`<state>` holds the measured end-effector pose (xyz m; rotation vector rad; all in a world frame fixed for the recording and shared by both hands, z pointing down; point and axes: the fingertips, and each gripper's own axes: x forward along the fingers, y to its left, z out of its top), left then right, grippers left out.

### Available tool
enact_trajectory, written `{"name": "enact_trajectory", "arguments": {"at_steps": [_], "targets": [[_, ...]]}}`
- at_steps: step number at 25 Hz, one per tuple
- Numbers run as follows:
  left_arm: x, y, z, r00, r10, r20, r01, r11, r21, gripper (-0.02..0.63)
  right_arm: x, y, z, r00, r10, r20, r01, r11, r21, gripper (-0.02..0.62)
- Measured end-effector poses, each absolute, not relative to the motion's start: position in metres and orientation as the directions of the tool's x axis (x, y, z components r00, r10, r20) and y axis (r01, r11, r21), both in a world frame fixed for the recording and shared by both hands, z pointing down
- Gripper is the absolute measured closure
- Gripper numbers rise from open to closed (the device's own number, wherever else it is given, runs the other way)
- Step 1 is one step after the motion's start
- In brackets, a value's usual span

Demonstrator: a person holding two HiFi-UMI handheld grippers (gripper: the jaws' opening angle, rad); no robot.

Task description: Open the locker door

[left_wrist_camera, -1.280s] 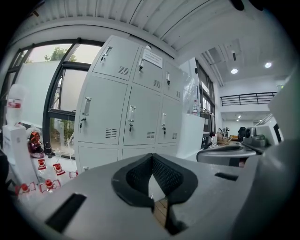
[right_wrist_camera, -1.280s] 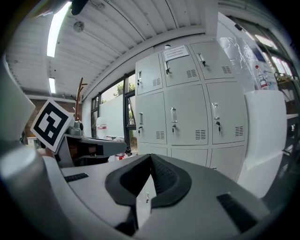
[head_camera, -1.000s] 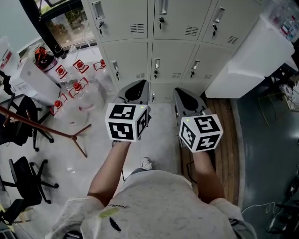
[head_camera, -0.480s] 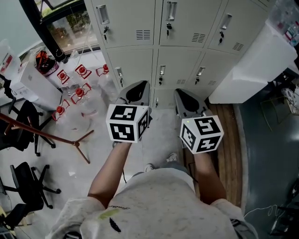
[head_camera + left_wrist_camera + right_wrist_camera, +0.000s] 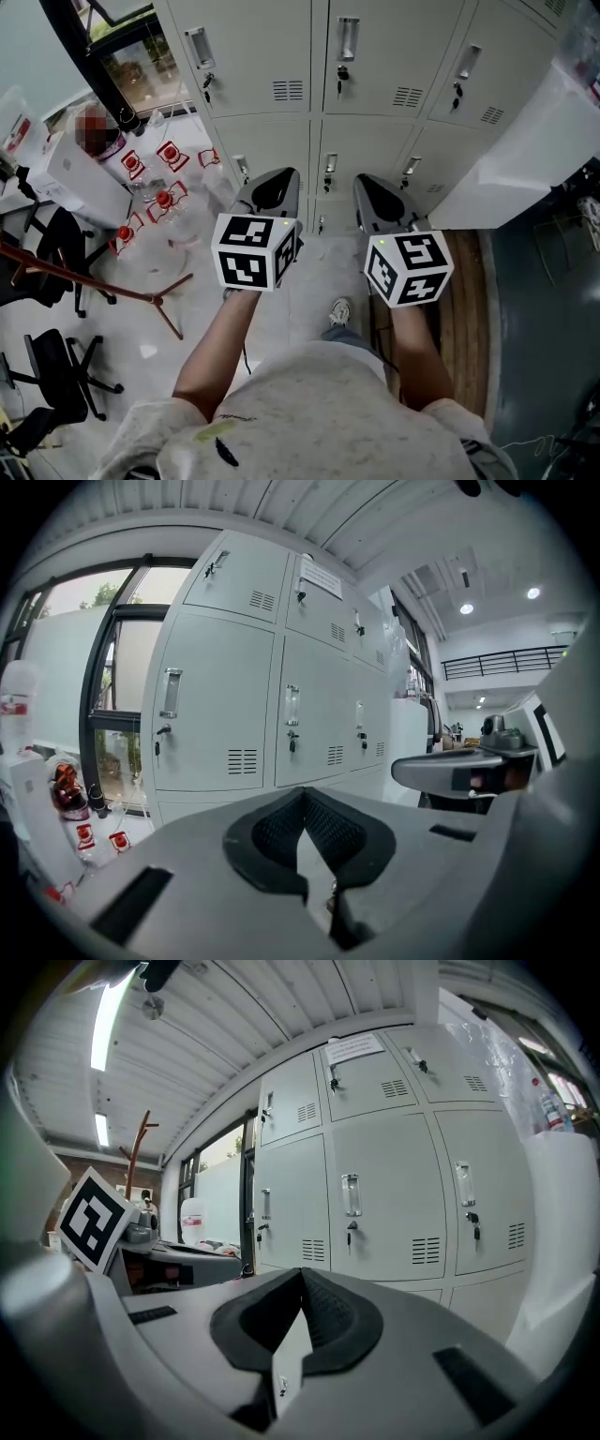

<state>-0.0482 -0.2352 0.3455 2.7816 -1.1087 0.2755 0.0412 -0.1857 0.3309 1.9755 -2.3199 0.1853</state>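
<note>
The left gripper has its jaws pressed together, tips meeting, with nothing between them. The right gripper is likewise closed and empty. Both are held side by side, pointing at the grey lockers and not touching them. Every door is shut. The middle door, with its upright handle, faces the grippers. Red-capped clear jugs stand on the floor by the lockers' left end.

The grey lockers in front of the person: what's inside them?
Nothing inside can be seen: every locker door in view is shut and covers its contents. Only the outsides show: a handle, a key in the lock, and vent slots.
</note>
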Motion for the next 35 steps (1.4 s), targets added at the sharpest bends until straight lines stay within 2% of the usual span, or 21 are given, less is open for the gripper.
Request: {"name": "enact_trajectory", "arguments": {"at_steps": [21, 29, 35], "targets": [[0.046, -0.347, 0.325, 0.639, -0.741, 0.207, -0.763, -0.645, 0.043, 0.601, 0.113, -0.329, 0.291, -0.338, -0.939, 0.065, -0.941, 0.337, -0.025, 0.592], [0.055, -0.368, 0.327, 0.588, -0.78, 0.215, -0.804, -0.592, 0.054, 0.601, 0.11, -0.354, 0.287, -0.427, -0.902, 0.061, -0.904, 0.426, -0.02, 0.592], [0.054, -0.38, 0.328, 0.593, -0.777, 0.213, -0.802, -0.594, 0.068, 0.601, 0.107, -0.367, 0.283, -0.432, -0.9, 0.054, -0.902, 0.431, -0.023, 0.592]]}}
